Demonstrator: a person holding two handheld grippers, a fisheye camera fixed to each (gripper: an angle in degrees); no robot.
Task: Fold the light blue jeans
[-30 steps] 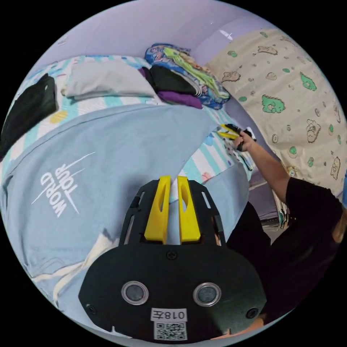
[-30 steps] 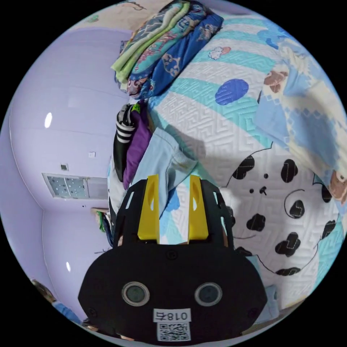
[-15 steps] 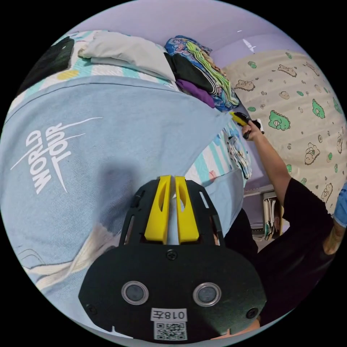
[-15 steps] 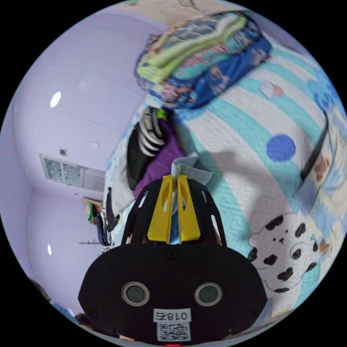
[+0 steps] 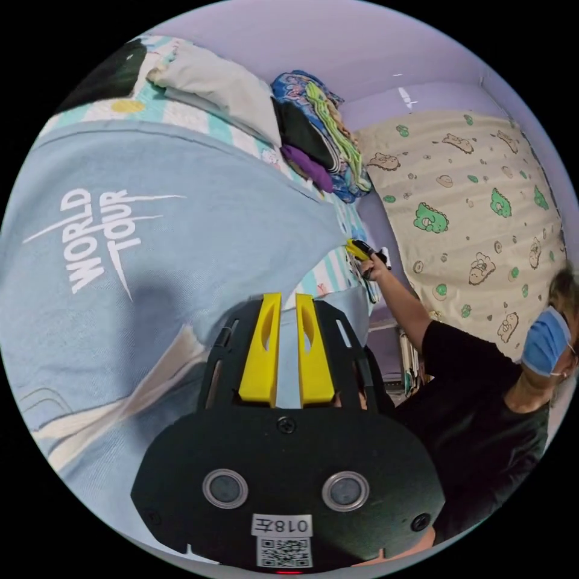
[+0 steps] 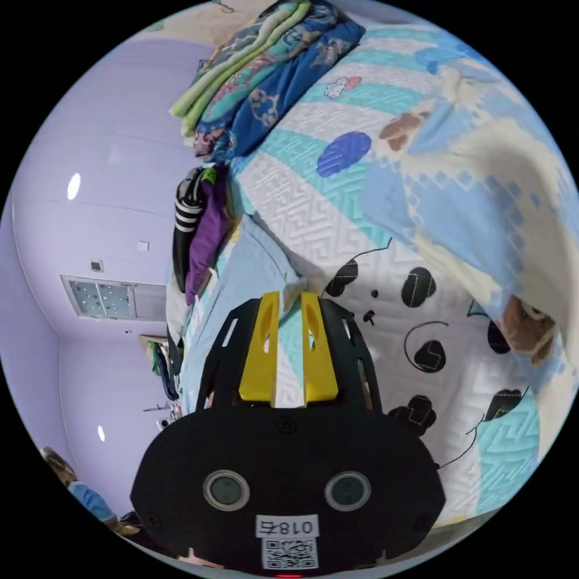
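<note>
Lilac walls close the room, and on one side hangs a beige curtain printed with small green and brown animals. Below me is the bed, covered with a quilted sheet in white and turquoise stripes, with a blue oval and a spotted cartoon animal drawn on it.

My light blue jeans lie spread over the bed and cover most of the left gripper view; white letters are printed on them. My left gripper rests over the cloth near its edge. Its two yellow jaws stand slightly apart and I see blue cloth in the gap, but I cannot tell if they press it. My right gripper is at the far edge of the jeans; its jaws are a little apart, with the striped sheet visible between them and the denim edge just at the tips. In the left gripper view I see this right gripper in my hand, the arm stretched out.

Beyond the jeans I count one pile of folded patterned blankets, one stack of dark clothes with purple and black pieces beside it, and one pale folded piece. One blue checked blanket with bear pictures lies near my right gripper.
</note>
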